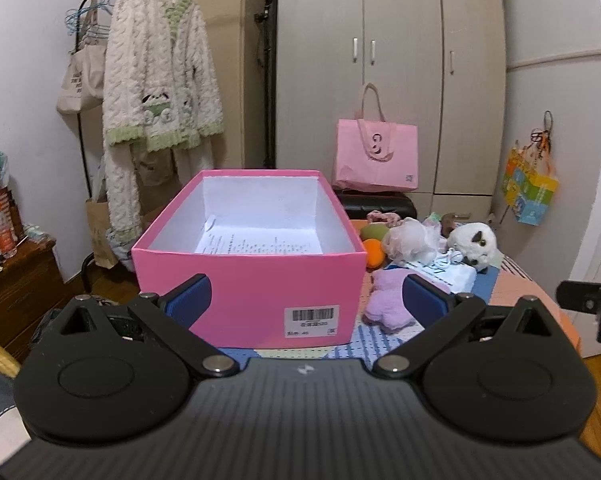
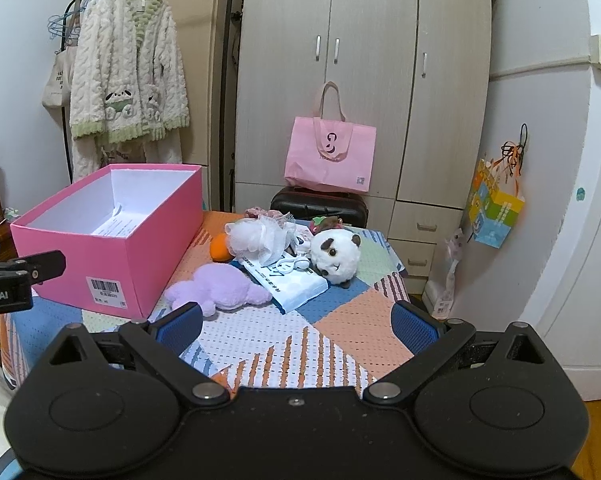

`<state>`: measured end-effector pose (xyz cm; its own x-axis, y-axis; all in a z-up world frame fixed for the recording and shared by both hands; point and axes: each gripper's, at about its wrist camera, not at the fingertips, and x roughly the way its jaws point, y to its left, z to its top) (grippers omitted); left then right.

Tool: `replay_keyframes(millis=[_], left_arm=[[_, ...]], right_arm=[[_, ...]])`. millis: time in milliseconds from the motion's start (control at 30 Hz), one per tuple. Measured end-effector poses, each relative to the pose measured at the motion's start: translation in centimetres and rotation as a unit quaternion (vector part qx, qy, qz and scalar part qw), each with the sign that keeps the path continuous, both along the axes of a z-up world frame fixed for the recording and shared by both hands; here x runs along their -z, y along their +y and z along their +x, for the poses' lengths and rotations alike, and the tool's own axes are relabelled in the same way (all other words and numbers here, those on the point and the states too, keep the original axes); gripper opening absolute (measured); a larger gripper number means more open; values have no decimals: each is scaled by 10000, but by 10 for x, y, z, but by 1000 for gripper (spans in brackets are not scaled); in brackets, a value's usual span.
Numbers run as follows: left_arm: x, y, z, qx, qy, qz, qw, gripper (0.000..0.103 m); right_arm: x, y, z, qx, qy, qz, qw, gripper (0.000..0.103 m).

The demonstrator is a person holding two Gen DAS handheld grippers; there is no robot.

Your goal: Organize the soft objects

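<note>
An open pink box (image 1: pixel 256 288) (image 2: pixel 112 256) with a printed sheet on its white floor stands on the patterned table (image 2: pixel 300 340). To its right lie a purple plush (image 2: pixel 220 289) (image 1: pixel 388 296), a white mesh puff (image 2: pixel 260 238) (image 1: pixel 410 240), a white round plush (image 2: pixel 336 255) (image 1: pixel 476 245), an orange plush (image 2: pixel 219 247) (image 1: pixel 374 252) and a flat white packet (image 2: pixel 288 280). My left gripper (image 1: pixel 308 300) is open in front of the box, holding nothing. My right gripper (image 2: pixel 296 324) is open above the table's near part, short of the purple plush.
A pink tote bag (image 2: pixel 328 156) sits on a black suitcase (image 2: pixel 320 204) behind the table, before a beige wardrobe (image 2: pixel 364 80). A fluffy robe (image 2: pixel 128 76) hangs on a rack at the left. A wooden cabinet (image 1: pixel 16 292) stands at the left, a colourful bag (image 2: pixel 496 204) on the right wall.
</note>
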<state>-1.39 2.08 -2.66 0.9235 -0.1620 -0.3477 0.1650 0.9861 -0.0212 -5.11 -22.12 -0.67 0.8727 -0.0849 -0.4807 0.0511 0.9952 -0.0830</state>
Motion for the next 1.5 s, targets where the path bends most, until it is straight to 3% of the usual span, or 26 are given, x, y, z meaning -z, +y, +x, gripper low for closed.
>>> replay_keyframes(millis=[333, 600, 833, 1000, 1100, 1233, 1367, 1500], left_arm=[[-7, -11, -4, 241, -89, 119, 9996, 103], [2, -38, 9, 461, 138, 437, 9979, 100], [8, -74, 24, 794, 261, 800, 9933, 95], [4, -99, 33, 1113, 121, 1089, 9877, 95], [6, -119, 45, 1405, 179, 1210, 9825, 95], [9, -144, 74, 1686, 493, 1408, 9743, 90], [14, -152, 118, 1625, 1122, 1473, 9692, 86], [20, -150, 156, 1764, 1893, 1387, 9559, 79]], right_arm=[[2, 1, 5, -113, 23, -19, 9999, 102], [18, -10, 24, -365, 278, 209, 9987, 102], [55, -39, 40, -1176, -271, 713, 9901, 102], [78, -57, 65, -1540, -248, 836, 9842, 102], [83, -55, 77, -2032, -110, 748, 9762, 102], [92, -42, 95, -2369, 58, 516, 9702, 102], [99, -31, 114, -2524, 202, 543, 9659, 102], [103, -20, 131, -2591, 326, 505, 9640, 102]])
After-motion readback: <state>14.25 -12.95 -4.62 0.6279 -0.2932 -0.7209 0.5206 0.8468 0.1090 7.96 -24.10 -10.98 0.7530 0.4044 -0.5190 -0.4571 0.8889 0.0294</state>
